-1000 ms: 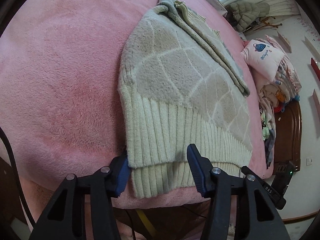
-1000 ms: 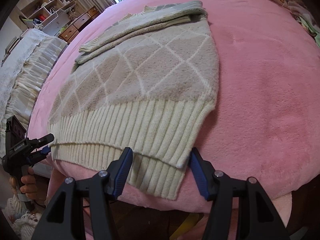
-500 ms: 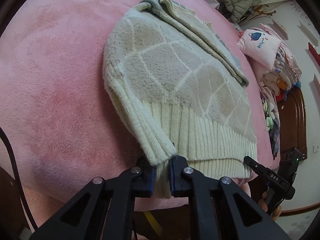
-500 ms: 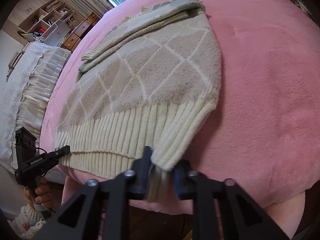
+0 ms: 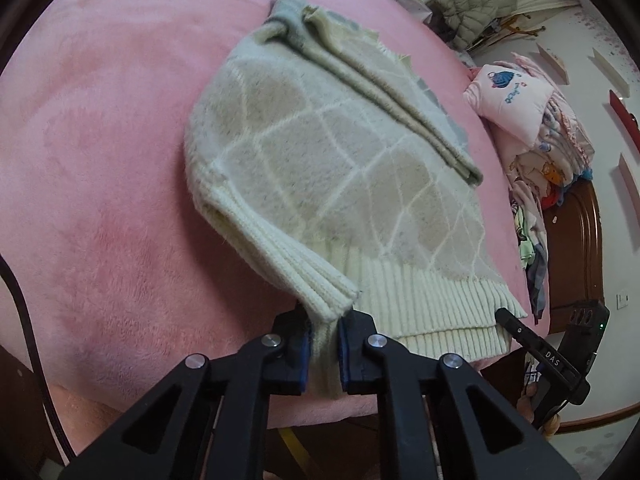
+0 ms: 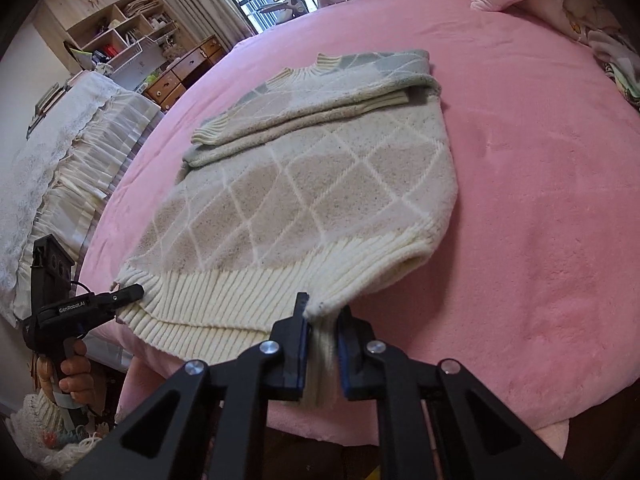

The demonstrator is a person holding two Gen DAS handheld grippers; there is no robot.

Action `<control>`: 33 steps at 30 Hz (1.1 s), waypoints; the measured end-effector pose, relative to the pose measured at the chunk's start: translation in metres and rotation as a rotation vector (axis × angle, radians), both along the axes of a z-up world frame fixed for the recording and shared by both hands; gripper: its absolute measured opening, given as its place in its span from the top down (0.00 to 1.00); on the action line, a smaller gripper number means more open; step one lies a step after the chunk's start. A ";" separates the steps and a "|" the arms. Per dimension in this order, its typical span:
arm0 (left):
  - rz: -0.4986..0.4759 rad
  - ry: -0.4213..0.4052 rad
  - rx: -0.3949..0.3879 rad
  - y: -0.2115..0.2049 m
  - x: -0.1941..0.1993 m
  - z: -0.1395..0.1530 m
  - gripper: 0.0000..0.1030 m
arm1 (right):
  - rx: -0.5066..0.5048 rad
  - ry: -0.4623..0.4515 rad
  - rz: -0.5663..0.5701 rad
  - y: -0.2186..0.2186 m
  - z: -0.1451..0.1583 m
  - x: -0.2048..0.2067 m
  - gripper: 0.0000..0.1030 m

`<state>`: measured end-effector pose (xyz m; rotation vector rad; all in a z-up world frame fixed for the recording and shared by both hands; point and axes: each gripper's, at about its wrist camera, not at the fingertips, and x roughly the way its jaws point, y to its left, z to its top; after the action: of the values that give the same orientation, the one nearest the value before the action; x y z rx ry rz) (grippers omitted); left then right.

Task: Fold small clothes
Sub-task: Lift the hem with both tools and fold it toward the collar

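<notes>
Here the sweater [image 5: 332, 168] lies flat on the pink bed [image 5: 100, 200], its ribbed hem [image 6: 248, 304] at the near edge and its collar at the far end. Both sleeves [image 6: 304, 116] are already folded across the upper body, so only the fold along its length seems to remain.

The left gripper [image 5: 323, 354] is pinched onto the hem's left corner, and the right gripper [image 6: 322, 354] onto the right corner. Both sets of jaws have just been closing, and cream rib knit now sits squeezed between the blue pads [image 5: 304, 354] in each view. Taking both corners at once makes sense: the hem can be carried as one straight edge, so the body folds evenly rather than skewing to one side.

Each corner is raised off the bed, with the knit bunching into a ridge that runs away from the jaws, while the middle of the hem sags between them. In the right wrist view the left gripper shows at the far left, held by a hand [image 6: 74, 372] below the bed's edge.

Likely the next move is to lift and sweep the hem toward the far collar, laying it over the sleeves. The knit is thick and limp, so the sagging middle may drag. Whether both layers are caught at each corner is hard to tell from these angles.
</notes>
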<state>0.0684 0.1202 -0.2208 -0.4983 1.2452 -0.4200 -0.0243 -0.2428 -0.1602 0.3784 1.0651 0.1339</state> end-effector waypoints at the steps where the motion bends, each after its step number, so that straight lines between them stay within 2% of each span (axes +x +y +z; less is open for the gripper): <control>1: 0.002 0.021 -0.001 0.003 -0.001 -0.006 0.85 | 0.002 0.013 0.000 -0.001 -0.004 0.000 0.89; 2: 0.005 0.042 -0.002 0.006 -0.003 -0.012 0.80 | 0.003 0.028 -0.001 0.000 -0.008 0.000 0.89; 3: 0.017 0.057 -0.006 0.009 -0.005 -0.016 0.70 | 0.002 0.036 0.001 -0.001 -0.011 -0.002 0.89; 4: 0.029 0.063 -0.025 0.013 -0.007 -0.020 0.65 | 0.004 0.051 0.000 -0.002 -0.015 -0.003 0.89; 6: 0.049 0.066 -0.092 0.024 -0.010 -0.024 0.59 | 0.008 0.066 -0.001 -0.003 -0.021 -0.004 0.89; 9: 0.085 0.055 -0.150 0.034 -0.011 -0.027 0.52 | 0.022 0.078 -0.007 -0.005 -0.025 -0.005 0.89; 15: 0.141 0.035 -0.237 0.041 0.001 -0.032 0.52 | 0.032 0.085 -0.009 -0.005 -0.028 -0.004 0.89; 20: 0.112 0.046 -0.267 0.027 0.013 -0.039 0.52 | 0.038 0.090 -0.012 -0.006 -0.029 -0.004 0.89; 26: 0.084 -0.014 -0.356 0.028 0.009 -0.021 0.52 | 0.037 0.091 -0.012 -0.006 -0.028 -0.005 0.89; 30: 0.119 -0.007 -0.354 0.037 0.007 -0.018 0.54 | 0.041 0.095 -0.011 -0.006 -0.028 -0.005 0.89; 33: 0.143 0.015 -0.332 0.044 0.006 -0.022 0.62 | 0.044 0.097 -0.013 -0.006 -0.028 -0.006 0.89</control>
<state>0.0746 0.1640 -0.2430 -0.8692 1.1504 -0.5045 -0.0305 -0.2491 -0.1880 0.4353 1.1564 0.1282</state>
